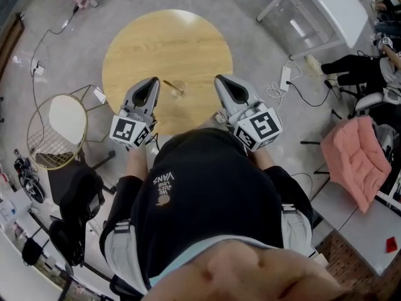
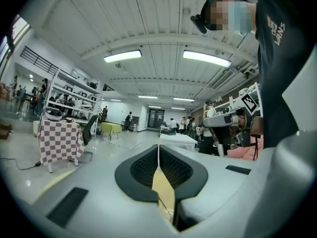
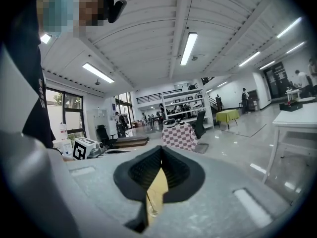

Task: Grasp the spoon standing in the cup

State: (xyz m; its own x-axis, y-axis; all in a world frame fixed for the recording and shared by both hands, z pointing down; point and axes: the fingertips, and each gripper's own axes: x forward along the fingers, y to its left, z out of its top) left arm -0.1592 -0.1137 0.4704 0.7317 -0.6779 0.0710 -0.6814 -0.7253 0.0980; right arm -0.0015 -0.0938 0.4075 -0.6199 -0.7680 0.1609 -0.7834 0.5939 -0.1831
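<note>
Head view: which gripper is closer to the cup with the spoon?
The left gripper; the spoon in the cup leans toward it, and the right gripper stands farther off.

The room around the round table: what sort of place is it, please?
Probably an open lab or workshop hall, not a home: storage shelves, strip lights overhead, white worktables, and cables lying loose on the floor.

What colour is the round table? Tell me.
Light tan wood grain; the table shows best in the head view.
</note>
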